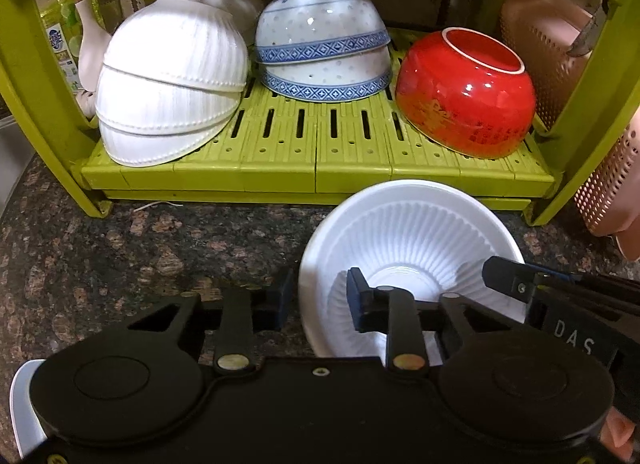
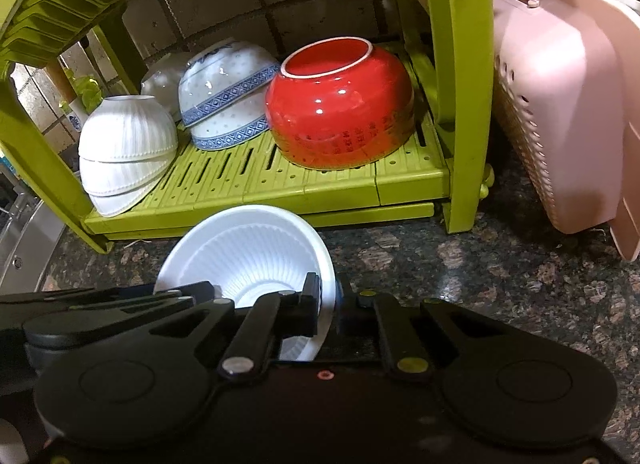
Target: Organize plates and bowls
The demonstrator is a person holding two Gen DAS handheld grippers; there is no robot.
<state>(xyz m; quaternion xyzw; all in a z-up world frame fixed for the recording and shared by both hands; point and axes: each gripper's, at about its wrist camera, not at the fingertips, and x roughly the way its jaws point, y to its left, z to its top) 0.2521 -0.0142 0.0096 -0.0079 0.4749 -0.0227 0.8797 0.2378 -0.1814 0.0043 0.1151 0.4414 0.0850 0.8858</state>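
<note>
Above the counter [image 2: 500, 284], before the green rack [image 1: 280, 168]: white ribbed bowl [image 1: 408, 236] tipped on edge, mouth toward both cameras, rim pinched by left gripper [image 1: 320, 298] and right gripper [image 2: 326, 304].

Granite counter [image 2: 500, 284] carries green rack [image 2: 340, 184]; pink basket [image 2: 560, 124] alongside.

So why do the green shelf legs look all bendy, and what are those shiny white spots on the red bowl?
Left wrist view: the fisheye lens bows the green rack near the edges. Right wrist view: lamp glare dots the red bowl and the stone counter; the pink basket looks washed out.
</note>
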